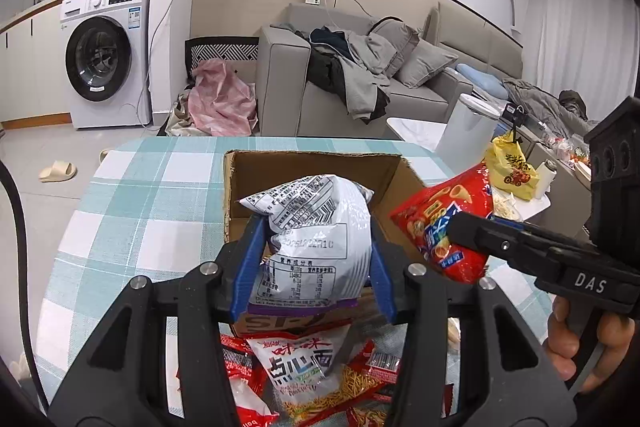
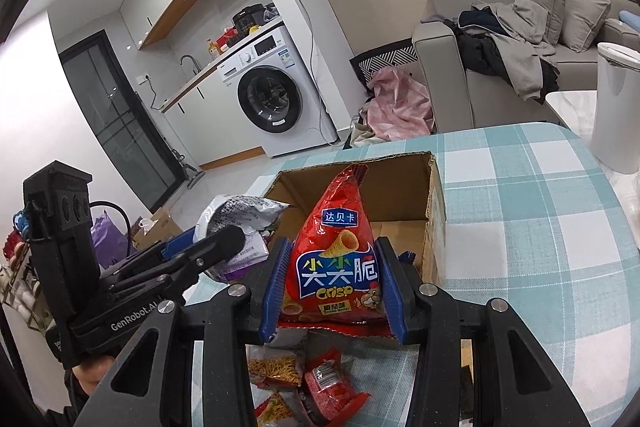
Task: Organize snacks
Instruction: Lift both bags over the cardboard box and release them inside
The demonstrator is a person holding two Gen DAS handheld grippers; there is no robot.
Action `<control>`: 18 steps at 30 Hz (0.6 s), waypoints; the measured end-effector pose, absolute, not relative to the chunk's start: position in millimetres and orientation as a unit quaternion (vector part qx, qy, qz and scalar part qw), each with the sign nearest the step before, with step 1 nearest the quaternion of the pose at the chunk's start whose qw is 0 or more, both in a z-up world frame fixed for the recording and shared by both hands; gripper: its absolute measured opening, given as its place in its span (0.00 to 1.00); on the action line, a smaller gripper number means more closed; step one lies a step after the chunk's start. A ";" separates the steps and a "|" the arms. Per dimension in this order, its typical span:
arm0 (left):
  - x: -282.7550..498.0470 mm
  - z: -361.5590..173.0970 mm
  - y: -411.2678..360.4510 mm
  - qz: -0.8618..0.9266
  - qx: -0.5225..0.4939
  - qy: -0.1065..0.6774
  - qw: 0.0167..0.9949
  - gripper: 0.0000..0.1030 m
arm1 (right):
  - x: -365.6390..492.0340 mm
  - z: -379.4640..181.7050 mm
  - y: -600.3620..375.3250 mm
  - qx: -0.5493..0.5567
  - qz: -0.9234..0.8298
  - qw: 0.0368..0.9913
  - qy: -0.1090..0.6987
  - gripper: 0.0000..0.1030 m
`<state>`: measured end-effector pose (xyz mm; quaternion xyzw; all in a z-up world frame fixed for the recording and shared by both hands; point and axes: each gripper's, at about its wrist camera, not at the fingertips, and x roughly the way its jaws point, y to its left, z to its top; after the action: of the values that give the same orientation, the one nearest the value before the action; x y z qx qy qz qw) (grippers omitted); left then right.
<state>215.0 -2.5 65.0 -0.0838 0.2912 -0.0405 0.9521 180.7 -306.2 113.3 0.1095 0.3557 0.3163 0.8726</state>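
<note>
My left gripper (image 1: pixel 314 227) is shut on a silver snack bag (image 1: pixel 316 227) with a printed nutrition table, held upright just in front of the open cardboard box (image 1: pixel 312 163). My right gripper (image 2: pixel 330 255) is shut on a red cone-crisp bag (image 2: pixel 340 255), also held up before the same box (image 2: pixel 436 187). In the left wrist view the red bag (image 1: pixel 444 223) and the right gripper (image 1: pixel 456 227) hang to the right of the box. In the right wrist view the silver bag (image 2: pixel 240 219) and the left gripper (image 2: pixel 224 247) show at the left.
The box stands on a table with a teal checked cloth (image 1: pixel 140 187). Several small snack packets (image 1: pixel 304 371) lie on the table below the grippers, seen also as packets (image 2: pixel 320 383) in the right wrist view. A white bin (image 2: pixel 616 107) stands beyond the table's right edge.
</note>
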 end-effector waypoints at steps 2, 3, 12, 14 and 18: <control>220.5 61.1 -3.5 -0.038 -0.081 0.293 0.952 0.44 | 181.7 113.0 -305.0 0.109 0.316 0.873 0.356 0.42; 223.1 59.1 -3.9 -0.038 -0.081 0.295 0.951 0.44 | 182.4 112.8 -303.8 0.107 0.316 0.873 0.356 0.42; 237.4 41.7 1.3 -0.032 -0.079 0.304 0.949 0.45 | 187.6 112.5 -298.8 0.105 0.316 0.873 0.357 0.40; 237.4 41.0 1.4 -0.031 -0.078 0.304 0.949 0.45 | 189.7 111.6 -297.2 0.106 0.316 0.872 0.360 0.40; 239.4 37.8 -0.3 -0.029 -0.069 0.303 0.950 0.45 | 192.2 109.3 -294.0 0.109 0.318 0.869 0.363 0.40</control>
<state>239.4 -0.3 37.8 -0.0686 0.3025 -0.0285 0.9502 192.2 -294.0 109.3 0.1091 0.3632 0.3178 0.8690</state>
